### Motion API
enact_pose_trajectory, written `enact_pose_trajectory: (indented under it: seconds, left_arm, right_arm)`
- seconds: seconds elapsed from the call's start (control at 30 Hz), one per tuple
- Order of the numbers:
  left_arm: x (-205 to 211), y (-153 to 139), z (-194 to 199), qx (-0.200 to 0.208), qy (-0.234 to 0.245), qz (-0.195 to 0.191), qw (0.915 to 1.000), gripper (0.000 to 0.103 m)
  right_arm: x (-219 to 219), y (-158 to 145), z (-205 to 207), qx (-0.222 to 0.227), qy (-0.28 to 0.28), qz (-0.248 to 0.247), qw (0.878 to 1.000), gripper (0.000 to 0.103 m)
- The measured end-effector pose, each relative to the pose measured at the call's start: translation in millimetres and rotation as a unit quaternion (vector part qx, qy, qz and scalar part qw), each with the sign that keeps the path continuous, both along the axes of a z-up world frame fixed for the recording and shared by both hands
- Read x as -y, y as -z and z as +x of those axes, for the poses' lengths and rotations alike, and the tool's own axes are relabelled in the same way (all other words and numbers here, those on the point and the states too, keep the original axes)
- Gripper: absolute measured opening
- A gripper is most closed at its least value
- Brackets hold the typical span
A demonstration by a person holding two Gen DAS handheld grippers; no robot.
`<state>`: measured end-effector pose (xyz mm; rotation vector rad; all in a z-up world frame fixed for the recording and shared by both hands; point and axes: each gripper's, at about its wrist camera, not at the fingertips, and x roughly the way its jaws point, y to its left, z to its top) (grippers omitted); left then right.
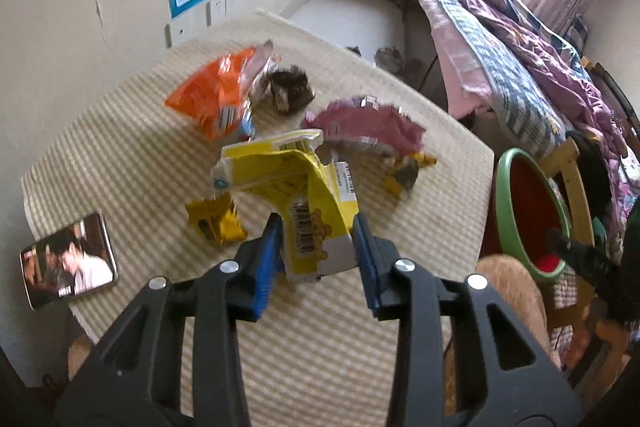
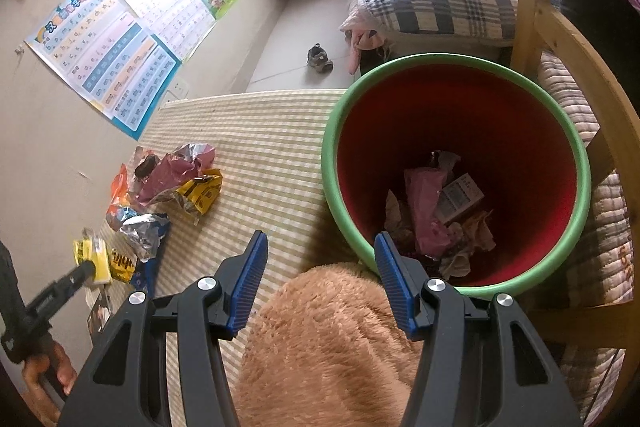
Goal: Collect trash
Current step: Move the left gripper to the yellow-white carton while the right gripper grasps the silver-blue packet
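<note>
Where barcodes show, yellow wrapper between left gripper fingers.

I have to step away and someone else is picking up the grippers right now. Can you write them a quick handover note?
Left gripper: jaws around the yellow wrapper, apparently gripping it above the table.
Right gripper: open, empty, beside the green-rimmed bin.
Done: some trash already lies in the bin.
Left: bin the yellow wrapper, then the orange bag, pink wrapper, dark wrapper and small gold wrappers. Leave the phone.
</note>
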<state>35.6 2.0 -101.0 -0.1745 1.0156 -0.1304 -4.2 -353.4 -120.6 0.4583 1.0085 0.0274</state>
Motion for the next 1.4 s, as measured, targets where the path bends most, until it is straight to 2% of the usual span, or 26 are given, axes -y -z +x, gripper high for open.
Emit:
enact_pose_trajectory:
  seconds: [0.3, 0.5, 0.77, 0.83, 0.9, 1.03, 1.1, 1.13, 1.17, 1.27, 1.4]
  left_arm:
    - [-18.2, 13.1, -24.1, -0.025, -0.009, -0.005, 0.9996, 0.037]
    - [-36.6, 32.6, -35.7, -0.059, -0.034, -0.028, 0.9973, 0.038]
    - [-36.4, 42.0, -44.5, -0.070, -0.027, -0.052, 0.9958, 0.038]
    - [-34.5, 44.9, -45.9, -0.073, -0.022, -0.054, 0.9956, 0.040]
    - [-34.2, 46.5, -47.5, -0.075, -0.021, -0.056, 0.9954, 0.043]
    - [-39.8, 45.2, -50.5, -0.070, -0.029, -0.061, 0.9952, 0.054]
    - [-44.1, 45.1, -51.7, -0.070, -0.037, -0.066, 0.9947, 0.055]
    - [-45.8, 45.1, -52.3, -0.069, -0.039, -0.066, 0.9946, 0.056]
    - [-47.3, 45.1, -52.6, -0.069, -0.041, -0.067, 0.9945, 0.057]
    - [-52.1, 46.5, -53.4, -0.070, -0.049, -0.071, 0.9938, 0.058]
    - [-49.9, 50.6, -51.4, -0.077, -0.047, -0.075, 0.9931, 0.058]
  right_arm:
    - [-25.6, -0.7, 9.6, -0.002, -0.030, 0.007, 1.000, 0.054]
    - [-79.7, -8.2, 27.4, 0.010, -0.098, 0.010, 0.995, 0.058]
    - [-166.5, -0.9, 63.6, -0.001, -0.179, 0.028, 0.983, 0.060]
    - [-188.0, 4.0, 75.4, -0.005, -0.189, 0.023, 0.982, 0.061]
    - [-208.9, 12.3, 87.8, -0.015, -0.193, 0.017, 0.981, 0.069]
    - [-238.5, 37.0, 105.9, -0.049, -0.209, 0.004, 0.977, 0.069]
    - [-247.6, 47.3, 110.8, -0.063, -0.212, -0.011, 0.975, 0.065]
    - [-250.2, 52.7, 113.2, -0.070, -0.213, -0.015, 0.974, 0.049]
    - [-251.3, 56.3, 115.0, -0.078, -0.218, -0.007, 0.973, 0.038]
    - [-248.2, 50.3, 112.6, -0.070, -0.223, 0.004, 0.972, 0.029]
    - [-229.5, 27.2, 104.0, -0.036, -0.230, 0.004, 0.973, 0.026]
